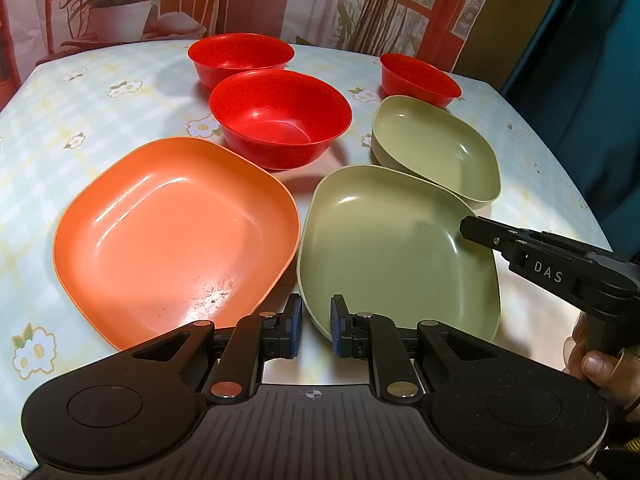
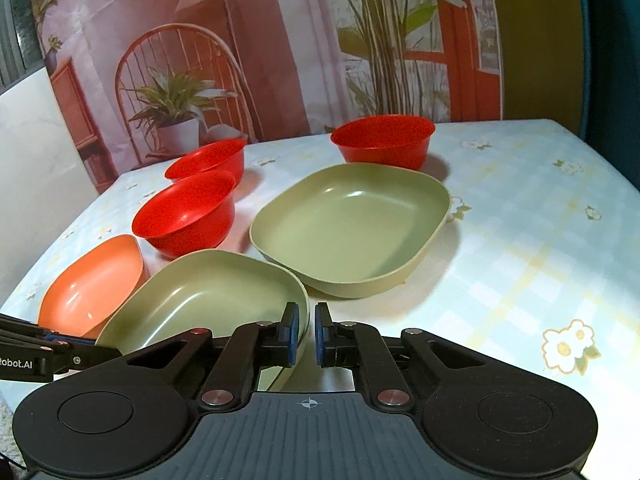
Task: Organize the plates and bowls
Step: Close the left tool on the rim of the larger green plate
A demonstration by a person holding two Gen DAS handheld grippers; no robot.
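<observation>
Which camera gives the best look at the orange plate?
The left wrist view: the square orange plastic plate shows whole, close, its interior open. The right wrist view shows it small at the left edge, partly hidden.

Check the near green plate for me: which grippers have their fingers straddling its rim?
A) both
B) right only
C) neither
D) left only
A: the left gripper straddles the near green plate at its near-left rim, and the right gripper straddles its right rim, with gaps showing.
</observation>
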